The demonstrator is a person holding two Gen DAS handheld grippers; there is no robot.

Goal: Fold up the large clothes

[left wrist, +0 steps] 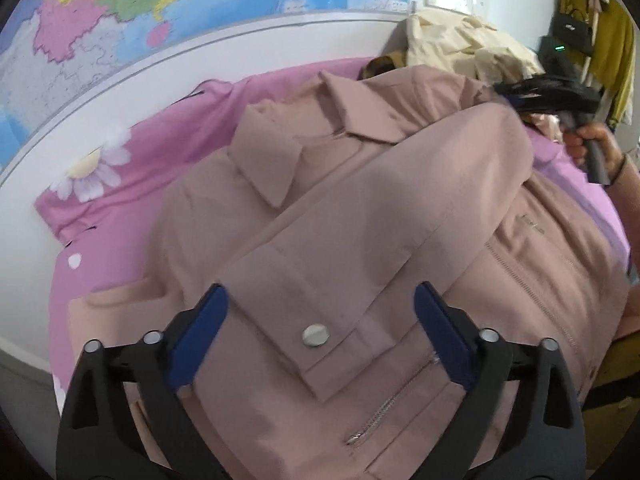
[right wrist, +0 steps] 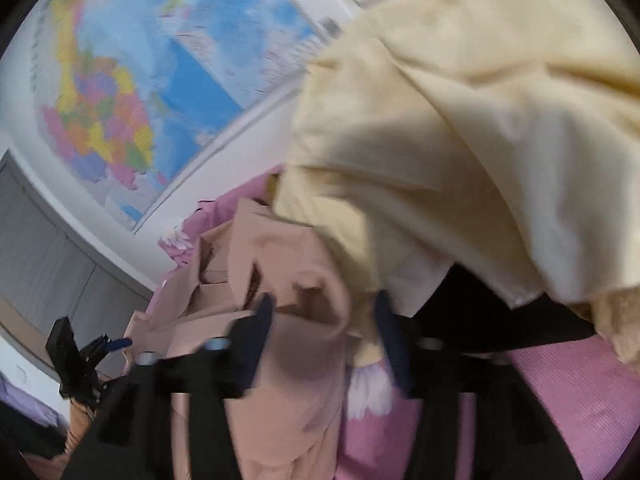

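Note:
A dusty-pink jacket lies front-up on a pink flowered bedsheet, collar at the far end. One sleeve is folded across the chest, and its cuff with a silver snap lies between my left gripper's fingers. My left gripper hovers wide open above that cuff, its blue pads clear of the cloth. In the right wrist view my right gripper is blurred, jaws apart over the jacket's shoulder, not pinching it. A hand holds that gripper at the jacket's far right.
A crumpled cream garment is heaped at the bed's far right, right beside the jacket. A coloured wall map runs behind the bed. Bags and yellow clothes hang at the right. Bare sheet shows left of the jacket.

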